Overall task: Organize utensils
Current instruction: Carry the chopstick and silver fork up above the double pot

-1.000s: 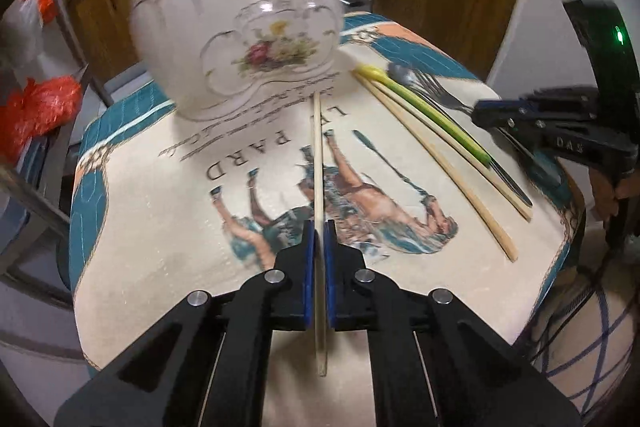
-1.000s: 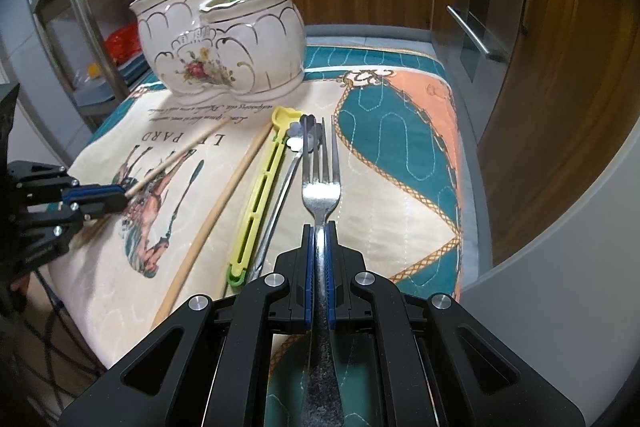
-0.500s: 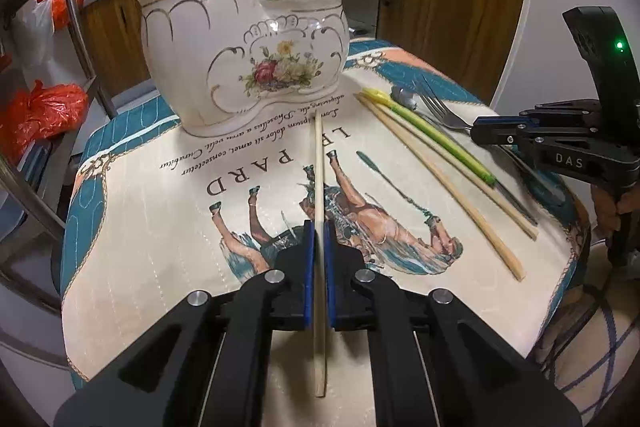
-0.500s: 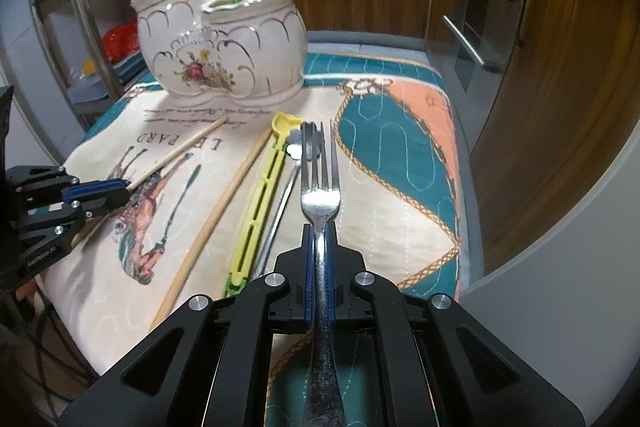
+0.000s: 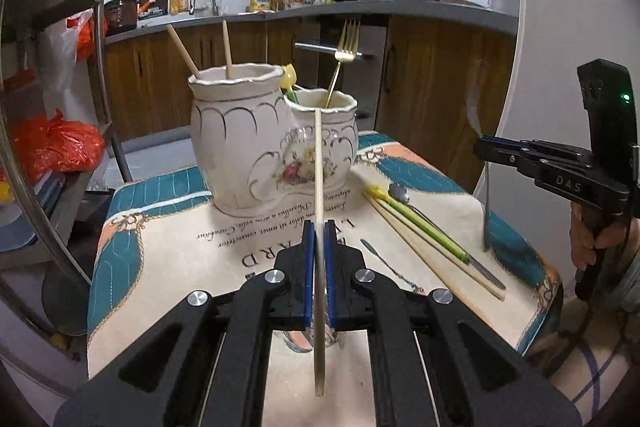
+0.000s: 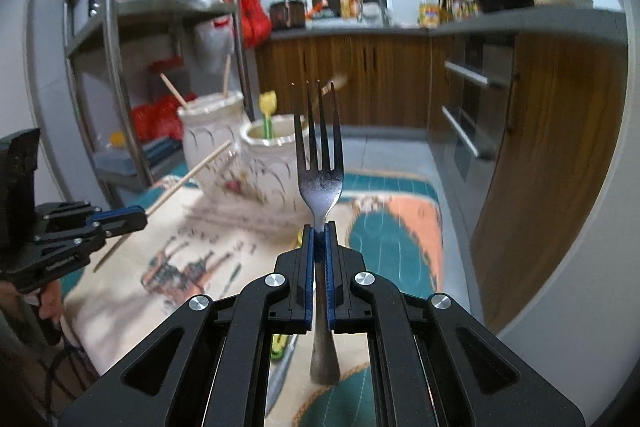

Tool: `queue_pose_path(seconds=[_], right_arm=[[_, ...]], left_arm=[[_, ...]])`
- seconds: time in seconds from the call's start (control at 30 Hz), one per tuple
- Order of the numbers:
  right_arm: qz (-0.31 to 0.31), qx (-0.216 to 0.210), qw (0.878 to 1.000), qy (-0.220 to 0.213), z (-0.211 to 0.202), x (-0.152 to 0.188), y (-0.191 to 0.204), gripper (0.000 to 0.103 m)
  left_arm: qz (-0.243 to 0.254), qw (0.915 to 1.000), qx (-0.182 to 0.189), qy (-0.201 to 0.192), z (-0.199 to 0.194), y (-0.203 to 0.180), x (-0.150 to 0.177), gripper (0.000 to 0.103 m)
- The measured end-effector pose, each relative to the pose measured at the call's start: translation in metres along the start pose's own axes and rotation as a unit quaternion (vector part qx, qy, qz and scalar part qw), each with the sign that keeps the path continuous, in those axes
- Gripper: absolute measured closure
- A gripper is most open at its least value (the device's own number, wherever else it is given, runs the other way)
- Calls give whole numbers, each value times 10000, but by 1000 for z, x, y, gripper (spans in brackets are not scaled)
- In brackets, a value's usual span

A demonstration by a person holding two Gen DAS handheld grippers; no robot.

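Note:
My left gripper is shut on a wooden chopstick, lifted off the cloth and pointing at the white ceramic double holder. The holder's tall pot has two chopsticks in it; the low pot holds a gold fork and a yellow-tipped utensil. My right gripper is shut on a steel fork, tines up, raised above the cloth. Seen from the right wrist, the left gripper is at the left with its chopstick. Two chopsticks, a green-yellow utensil and a spoon lie on the cloth.
The printed cloth covers a small table. A metal rack with orange bags stands at the left. Wooden cabinets and a counter run behind. A hand holds the right gripper at the far right.
Both grippers have risen and tilted up. The chopstick and the steel fork have come up off the cloth with them. The holder now sits lower in both views.

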State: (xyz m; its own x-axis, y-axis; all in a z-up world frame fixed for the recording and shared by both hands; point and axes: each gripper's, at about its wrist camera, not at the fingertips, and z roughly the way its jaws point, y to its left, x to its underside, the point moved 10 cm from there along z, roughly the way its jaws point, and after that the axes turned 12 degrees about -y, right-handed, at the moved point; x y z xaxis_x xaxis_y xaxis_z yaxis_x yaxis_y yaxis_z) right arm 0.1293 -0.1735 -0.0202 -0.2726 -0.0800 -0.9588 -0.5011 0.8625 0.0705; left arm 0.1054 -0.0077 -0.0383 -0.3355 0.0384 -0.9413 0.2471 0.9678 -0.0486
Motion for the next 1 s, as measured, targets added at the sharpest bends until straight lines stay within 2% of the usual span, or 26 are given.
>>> queue_pose_path(seconds=[0.23,0.57,0.8,1.0], right_arm=[[-305,-92,9975,-625,-14,-23,16,97],[-223,-178,9961,-836,-14,-43,31,97],[-193,-210,9935,-1102,5,-83,41,97],[-141,-225,9891,-1448,27,-120,47,97]], left_arm=[[-36,9992,100,-396,-3,1,-11,98],[-100,9927,101,-1196,-13,13,-51,98],[-195,9859,53,-1658,-5,30,-93,98],[-468,9816,122,-1849,17,50,-120,98]])
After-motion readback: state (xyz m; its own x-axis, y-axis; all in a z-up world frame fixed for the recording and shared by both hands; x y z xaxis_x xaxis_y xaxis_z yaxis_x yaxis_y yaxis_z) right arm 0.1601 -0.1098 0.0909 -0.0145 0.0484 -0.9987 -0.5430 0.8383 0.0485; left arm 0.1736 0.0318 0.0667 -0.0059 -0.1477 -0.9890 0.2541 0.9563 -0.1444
